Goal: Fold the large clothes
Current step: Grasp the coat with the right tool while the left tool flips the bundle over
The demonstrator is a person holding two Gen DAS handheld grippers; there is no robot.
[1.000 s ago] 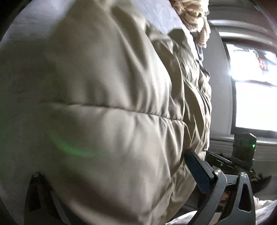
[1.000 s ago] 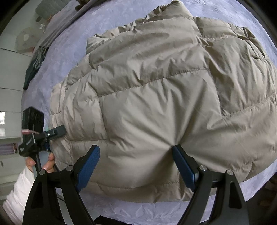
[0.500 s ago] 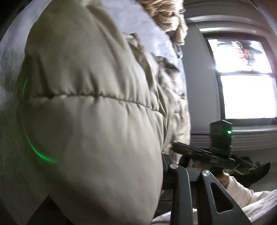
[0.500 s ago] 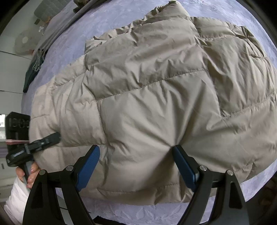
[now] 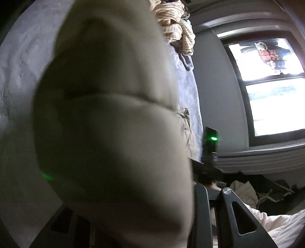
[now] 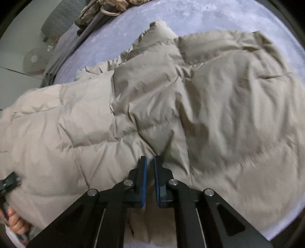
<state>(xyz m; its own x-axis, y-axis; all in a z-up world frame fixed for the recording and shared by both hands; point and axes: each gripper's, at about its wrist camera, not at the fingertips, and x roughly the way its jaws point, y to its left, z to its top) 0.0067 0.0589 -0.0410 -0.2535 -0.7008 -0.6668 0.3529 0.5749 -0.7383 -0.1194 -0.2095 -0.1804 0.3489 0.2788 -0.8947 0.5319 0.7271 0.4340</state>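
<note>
Pale lavender bed cover lies under a beige quilted puffer jacket, which spreads ahead of the right gripper and to both sides of it. Its blue-padded fingers are almost closed and pinch a fold of the jacket hem between them. At the left gripper, the jacket fabric bulges close before the lens and hides the fingers, so I cannot tell their state. Beyond them on the right is a bright window.
</note>
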